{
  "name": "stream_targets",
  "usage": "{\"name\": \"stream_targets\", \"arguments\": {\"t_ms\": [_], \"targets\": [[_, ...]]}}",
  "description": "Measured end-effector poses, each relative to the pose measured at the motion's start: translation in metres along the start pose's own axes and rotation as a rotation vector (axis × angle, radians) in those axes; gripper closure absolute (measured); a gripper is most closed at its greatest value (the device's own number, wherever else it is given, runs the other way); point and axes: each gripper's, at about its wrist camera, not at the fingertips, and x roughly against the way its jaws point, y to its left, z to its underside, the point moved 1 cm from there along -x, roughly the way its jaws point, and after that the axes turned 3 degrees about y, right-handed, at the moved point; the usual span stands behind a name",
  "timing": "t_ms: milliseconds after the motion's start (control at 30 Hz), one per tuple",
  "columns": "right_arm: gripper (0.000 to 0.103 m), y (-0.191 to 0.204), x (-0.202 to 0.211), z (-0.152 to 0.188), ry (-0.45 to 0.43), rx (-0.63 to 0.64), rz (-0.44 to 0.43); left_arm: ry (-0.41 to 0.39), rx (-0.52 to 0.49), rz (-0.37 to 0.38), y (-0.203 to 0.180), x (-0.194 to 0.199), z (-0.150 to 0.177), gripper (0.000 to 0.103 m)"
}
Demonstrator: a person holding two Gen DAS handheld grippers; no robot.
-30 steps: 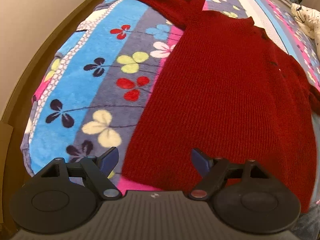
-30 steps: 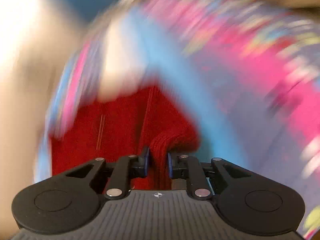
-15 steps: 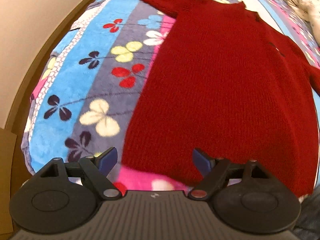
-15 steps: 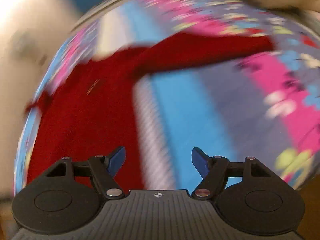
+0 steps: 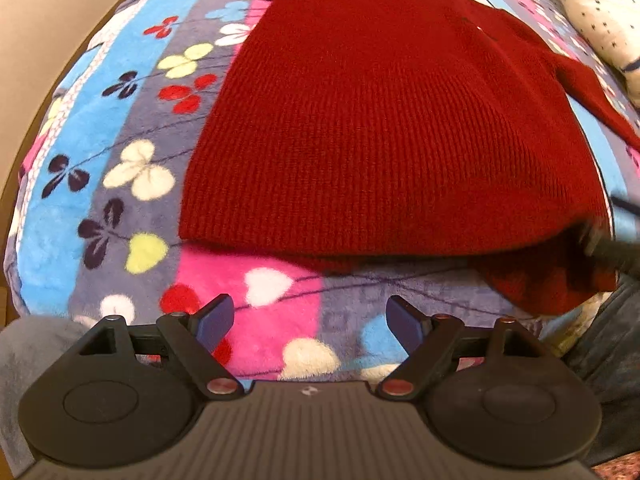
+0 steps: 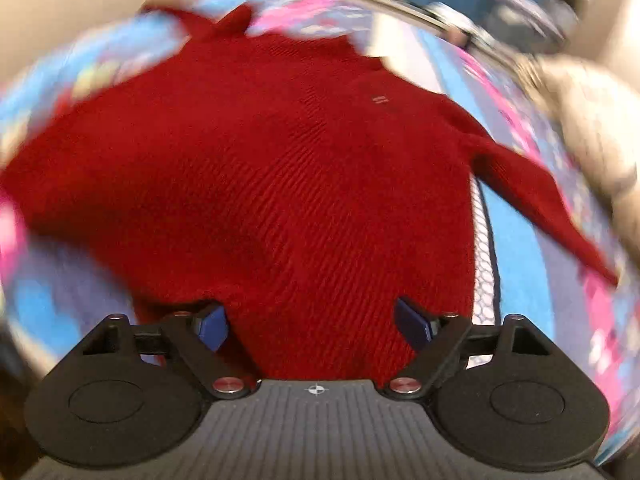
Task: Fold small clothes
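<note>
A small red knit sweater (image 5: pixel 384 120) lies spread flat on a flowered blanket (image 5: pixel 120 128), sleeves stretched out to both sides. My left gripper (image 5: pixel 310 322) stands open just short of the sweater's hem, over the pink and grey part of the blanket, with nothing between its fingers. In the right wrist view, which is blurred by motion, the same sweater (image 6: pixel 260 184) fills the middle. My right gripper (image 6: pixel 316 326) is open above the sweater's lower right corner, its pads apart and gripping nothing. A dark blurred piece of the right gripper (image 5: pixel 616 248) shows at the hem's right end.
A white dotted garment (image 5: pixel 600 12) lies at the far right of the blanket. A beige wall (image 5: pixel 52 12) borders the blanket on the left. Grey cloth (image 5: pixel 16 360) sits at the near left edge, dark fabric (image 5: pixel 608 340) at the near right.
My right gripper let go of the red sleeve, opened wide and swung over the sweater's lower body. My left gripper drew back toward the near edge, so the hem now lies ahead of its fingers.
</note>
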Motion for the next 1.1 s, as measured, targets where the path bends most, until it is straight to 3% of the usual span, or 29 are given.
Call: {"name": "stream_targets", "arguments": {"t_ms": [267,400,467,567,700,867,1033,1100], "targets": [[0.018,-0.039,-0.009,-0.073,-0.066,-0.121,-0.021,-0.028,0.001,0.055,-0.024,-0.021,-0.042,0.016],[0.018,-0.057,-0.017,-0.080,-0.063,-0.138,-0.011,-0.072,0.121,0.059,-0.003,-0.025,-0.079,0.016],[0.018,-0.065,-0.021,-0.082,-0.071,-0.153,0.017,-0.088,0.169,0.011,0.016,-0.029,-0.096,0.016],[0.018,-0.076,-0.031,-0.075,-0.047,-0.184,0.059,-0.062,0.193,-0.058,0.043,-0.047,-0.113,0.016],[0.018,-0.090,-0.039,-0.052,0.018,-0.229,0.045,-0.040,0.166,-0.031,0.058,-0.061,-0.114,0.016],[0.018,-0.086,0.012,-0.015,-0.060,-0.287,-0.055,-0.033,0.140,-0.034,0.052,-0.060,-0.111,0.016],[0.012,-0.029,0.043,0.012,-0.062,-0.090,-0.210,-0.046,0.175,-0.007,0.049,-0.043,-0.122,0.016],[0.010,-0.002,0.038,0.023,-0.036,0.019,-0.206,-0.070,0.171,-0.004,0.048,-0.034,-0.131,0.016]]}}
